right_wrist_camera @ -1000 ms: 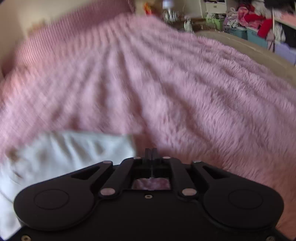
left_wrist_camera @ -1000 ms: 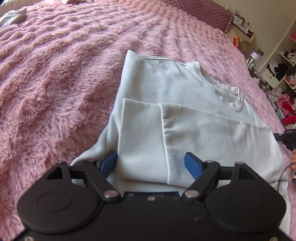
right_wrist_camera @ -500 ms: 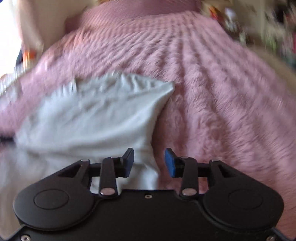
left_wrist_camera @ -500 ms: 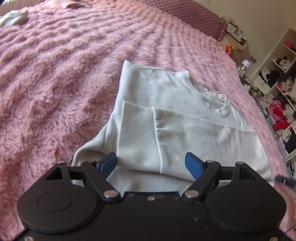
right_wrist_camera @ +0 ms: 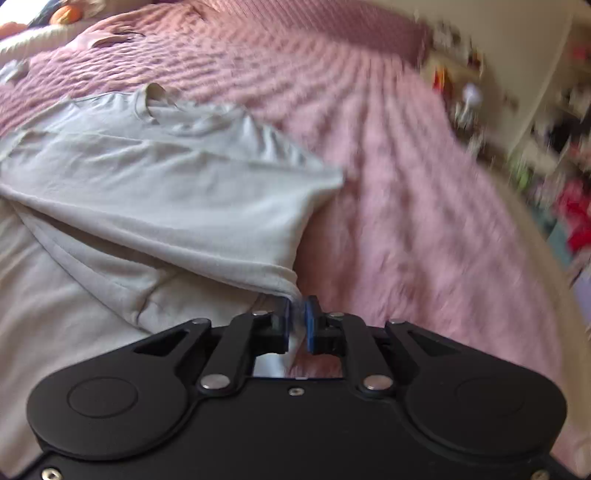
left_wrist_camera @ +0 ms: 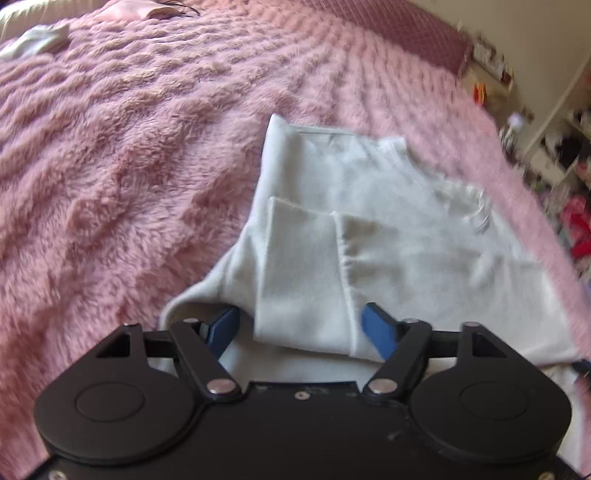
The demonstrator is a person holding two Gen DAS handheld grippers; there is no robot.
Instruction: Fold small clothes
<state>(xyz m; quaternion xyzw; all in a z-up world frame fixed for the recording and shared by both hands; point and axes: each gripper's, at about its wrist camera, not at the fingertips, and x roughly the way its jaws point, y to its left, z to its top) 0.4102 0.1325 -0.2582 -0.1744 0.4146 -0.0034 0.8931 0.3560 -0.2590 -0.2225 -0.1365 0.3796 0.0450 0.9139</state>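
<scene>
A pale grey-white small shirt [left_wrist_camera: 373, 221] lies partly folded on the pink fluffy bedspread [left_wrist_camera: 122, 147], with a sleeve folded across its middle. My left gripper [left_wrist_camera: 301, 330] is open, its blue pads on either side of the folded sleeve's near edge. In the right wrist view the same shirt [right_wrist_camera: 166, 184] lies to the left, and my right gripper [right_wrist_camera: 298, 319] is shut on the shirt's near right corner, which is lifted slightly off the bedspread [right_wrist_camera: 406, 221].
A white cloth [left_wrist_camera: 37, 40] and a pink item [left_wrist_camera: 136, 7] lie at the far left of the bed. A quilted pink pillow [left_wrist_camera: 417, 40] sits at the head. Cluttered shelves [left_wrist_camera: 561, 147] with clothes stand to the right.
My right gripper has closed on the shirt's right corner; it was open half a second ago. My left gripper stays open over the sleeve, and has pulled back slightly.
</scene>
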